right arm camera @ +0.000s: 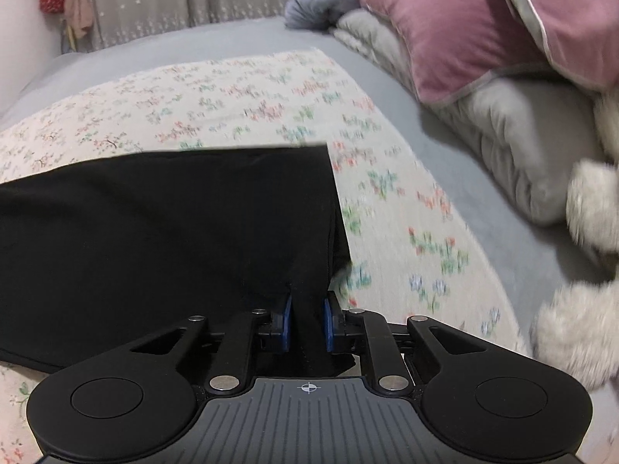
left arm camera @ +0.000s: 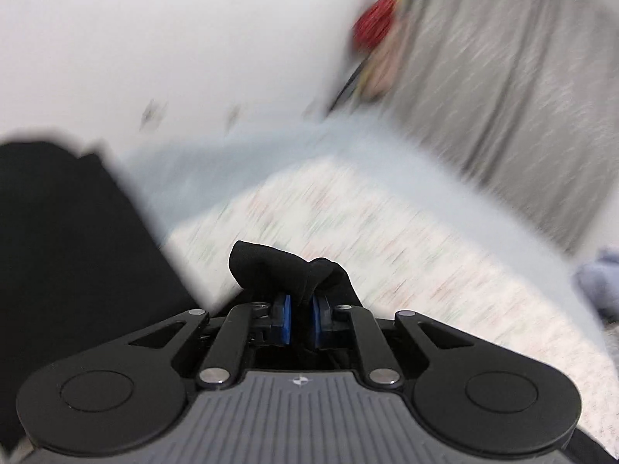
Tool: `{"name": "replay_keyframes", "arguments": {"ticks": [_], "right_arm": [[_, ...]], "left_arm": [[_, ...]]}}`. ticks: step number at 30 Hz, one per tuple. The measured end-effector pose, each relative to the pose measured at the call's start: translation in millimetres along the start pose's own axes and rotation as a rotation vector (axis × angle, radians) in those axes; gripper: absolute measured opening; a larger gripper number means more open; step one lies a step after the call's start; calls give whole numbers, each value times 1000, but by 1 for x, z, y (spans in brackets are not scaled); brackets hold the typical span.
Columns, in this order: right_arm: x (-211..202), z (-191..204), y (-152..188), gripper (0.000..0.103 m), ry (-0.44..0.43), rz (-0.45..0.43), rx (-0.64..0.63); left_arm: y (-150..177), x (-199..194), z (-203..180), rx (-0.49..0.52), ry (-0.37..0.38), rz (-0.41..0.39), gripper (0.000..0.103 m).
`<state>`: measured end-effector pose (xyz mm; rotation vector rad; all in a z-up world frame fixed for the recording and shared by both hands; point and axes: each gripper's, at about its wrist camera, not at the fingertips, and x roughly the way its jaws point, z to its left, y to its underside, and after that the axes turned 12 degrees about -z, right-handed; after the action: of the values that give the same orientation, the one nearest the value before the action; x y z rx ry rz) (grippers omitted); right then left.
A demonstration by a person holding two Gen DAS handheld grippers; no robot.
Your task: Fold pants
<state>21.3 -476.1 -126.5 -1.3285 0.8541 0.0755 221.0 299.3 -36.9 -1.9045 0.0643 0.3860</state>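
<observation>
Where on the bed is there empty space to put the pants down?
The flowery sheet is bare beyond the black pants, up to the grey bedsheet, and in a strip to their right. It is crowded at the right: a pink pillow, a grey quilt and a fluffy white toy.

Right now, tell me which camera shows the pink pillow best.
The right wrist view. The pink pillow lies sharp at the upper right there, resting on grey bedding beyond the floral sheet. The left wrist view is blurred and does not show it at all.
</observation>
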Motion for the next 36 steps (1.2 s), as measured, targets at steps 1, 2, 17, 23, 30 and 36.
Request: {"name": "replay_keyframes", "arguments": {"ticks": [1,2,17,23,30,36], "right_arm": [[-1,2,-1,14,2,-9,-11],[-1,3,-1,14,9,-7,-31],[2,-32,-14,30,36,-6,109],[24,-50,-34,34,19,-52,188],[85,-28,-60,34,20,-80,52],[118,-4,-73,34,-42,-56,0]], "left_arm": [[3,-4,0,30,22,-29,12],[12,-2,0,79,14,-2,13],[33,-1,26,203,-312,279,64],[11,-19,16,174,-484,99,69],[35,1,-29,160,-159,156,70],[76,39,-66,248,-87,306,70]]}}
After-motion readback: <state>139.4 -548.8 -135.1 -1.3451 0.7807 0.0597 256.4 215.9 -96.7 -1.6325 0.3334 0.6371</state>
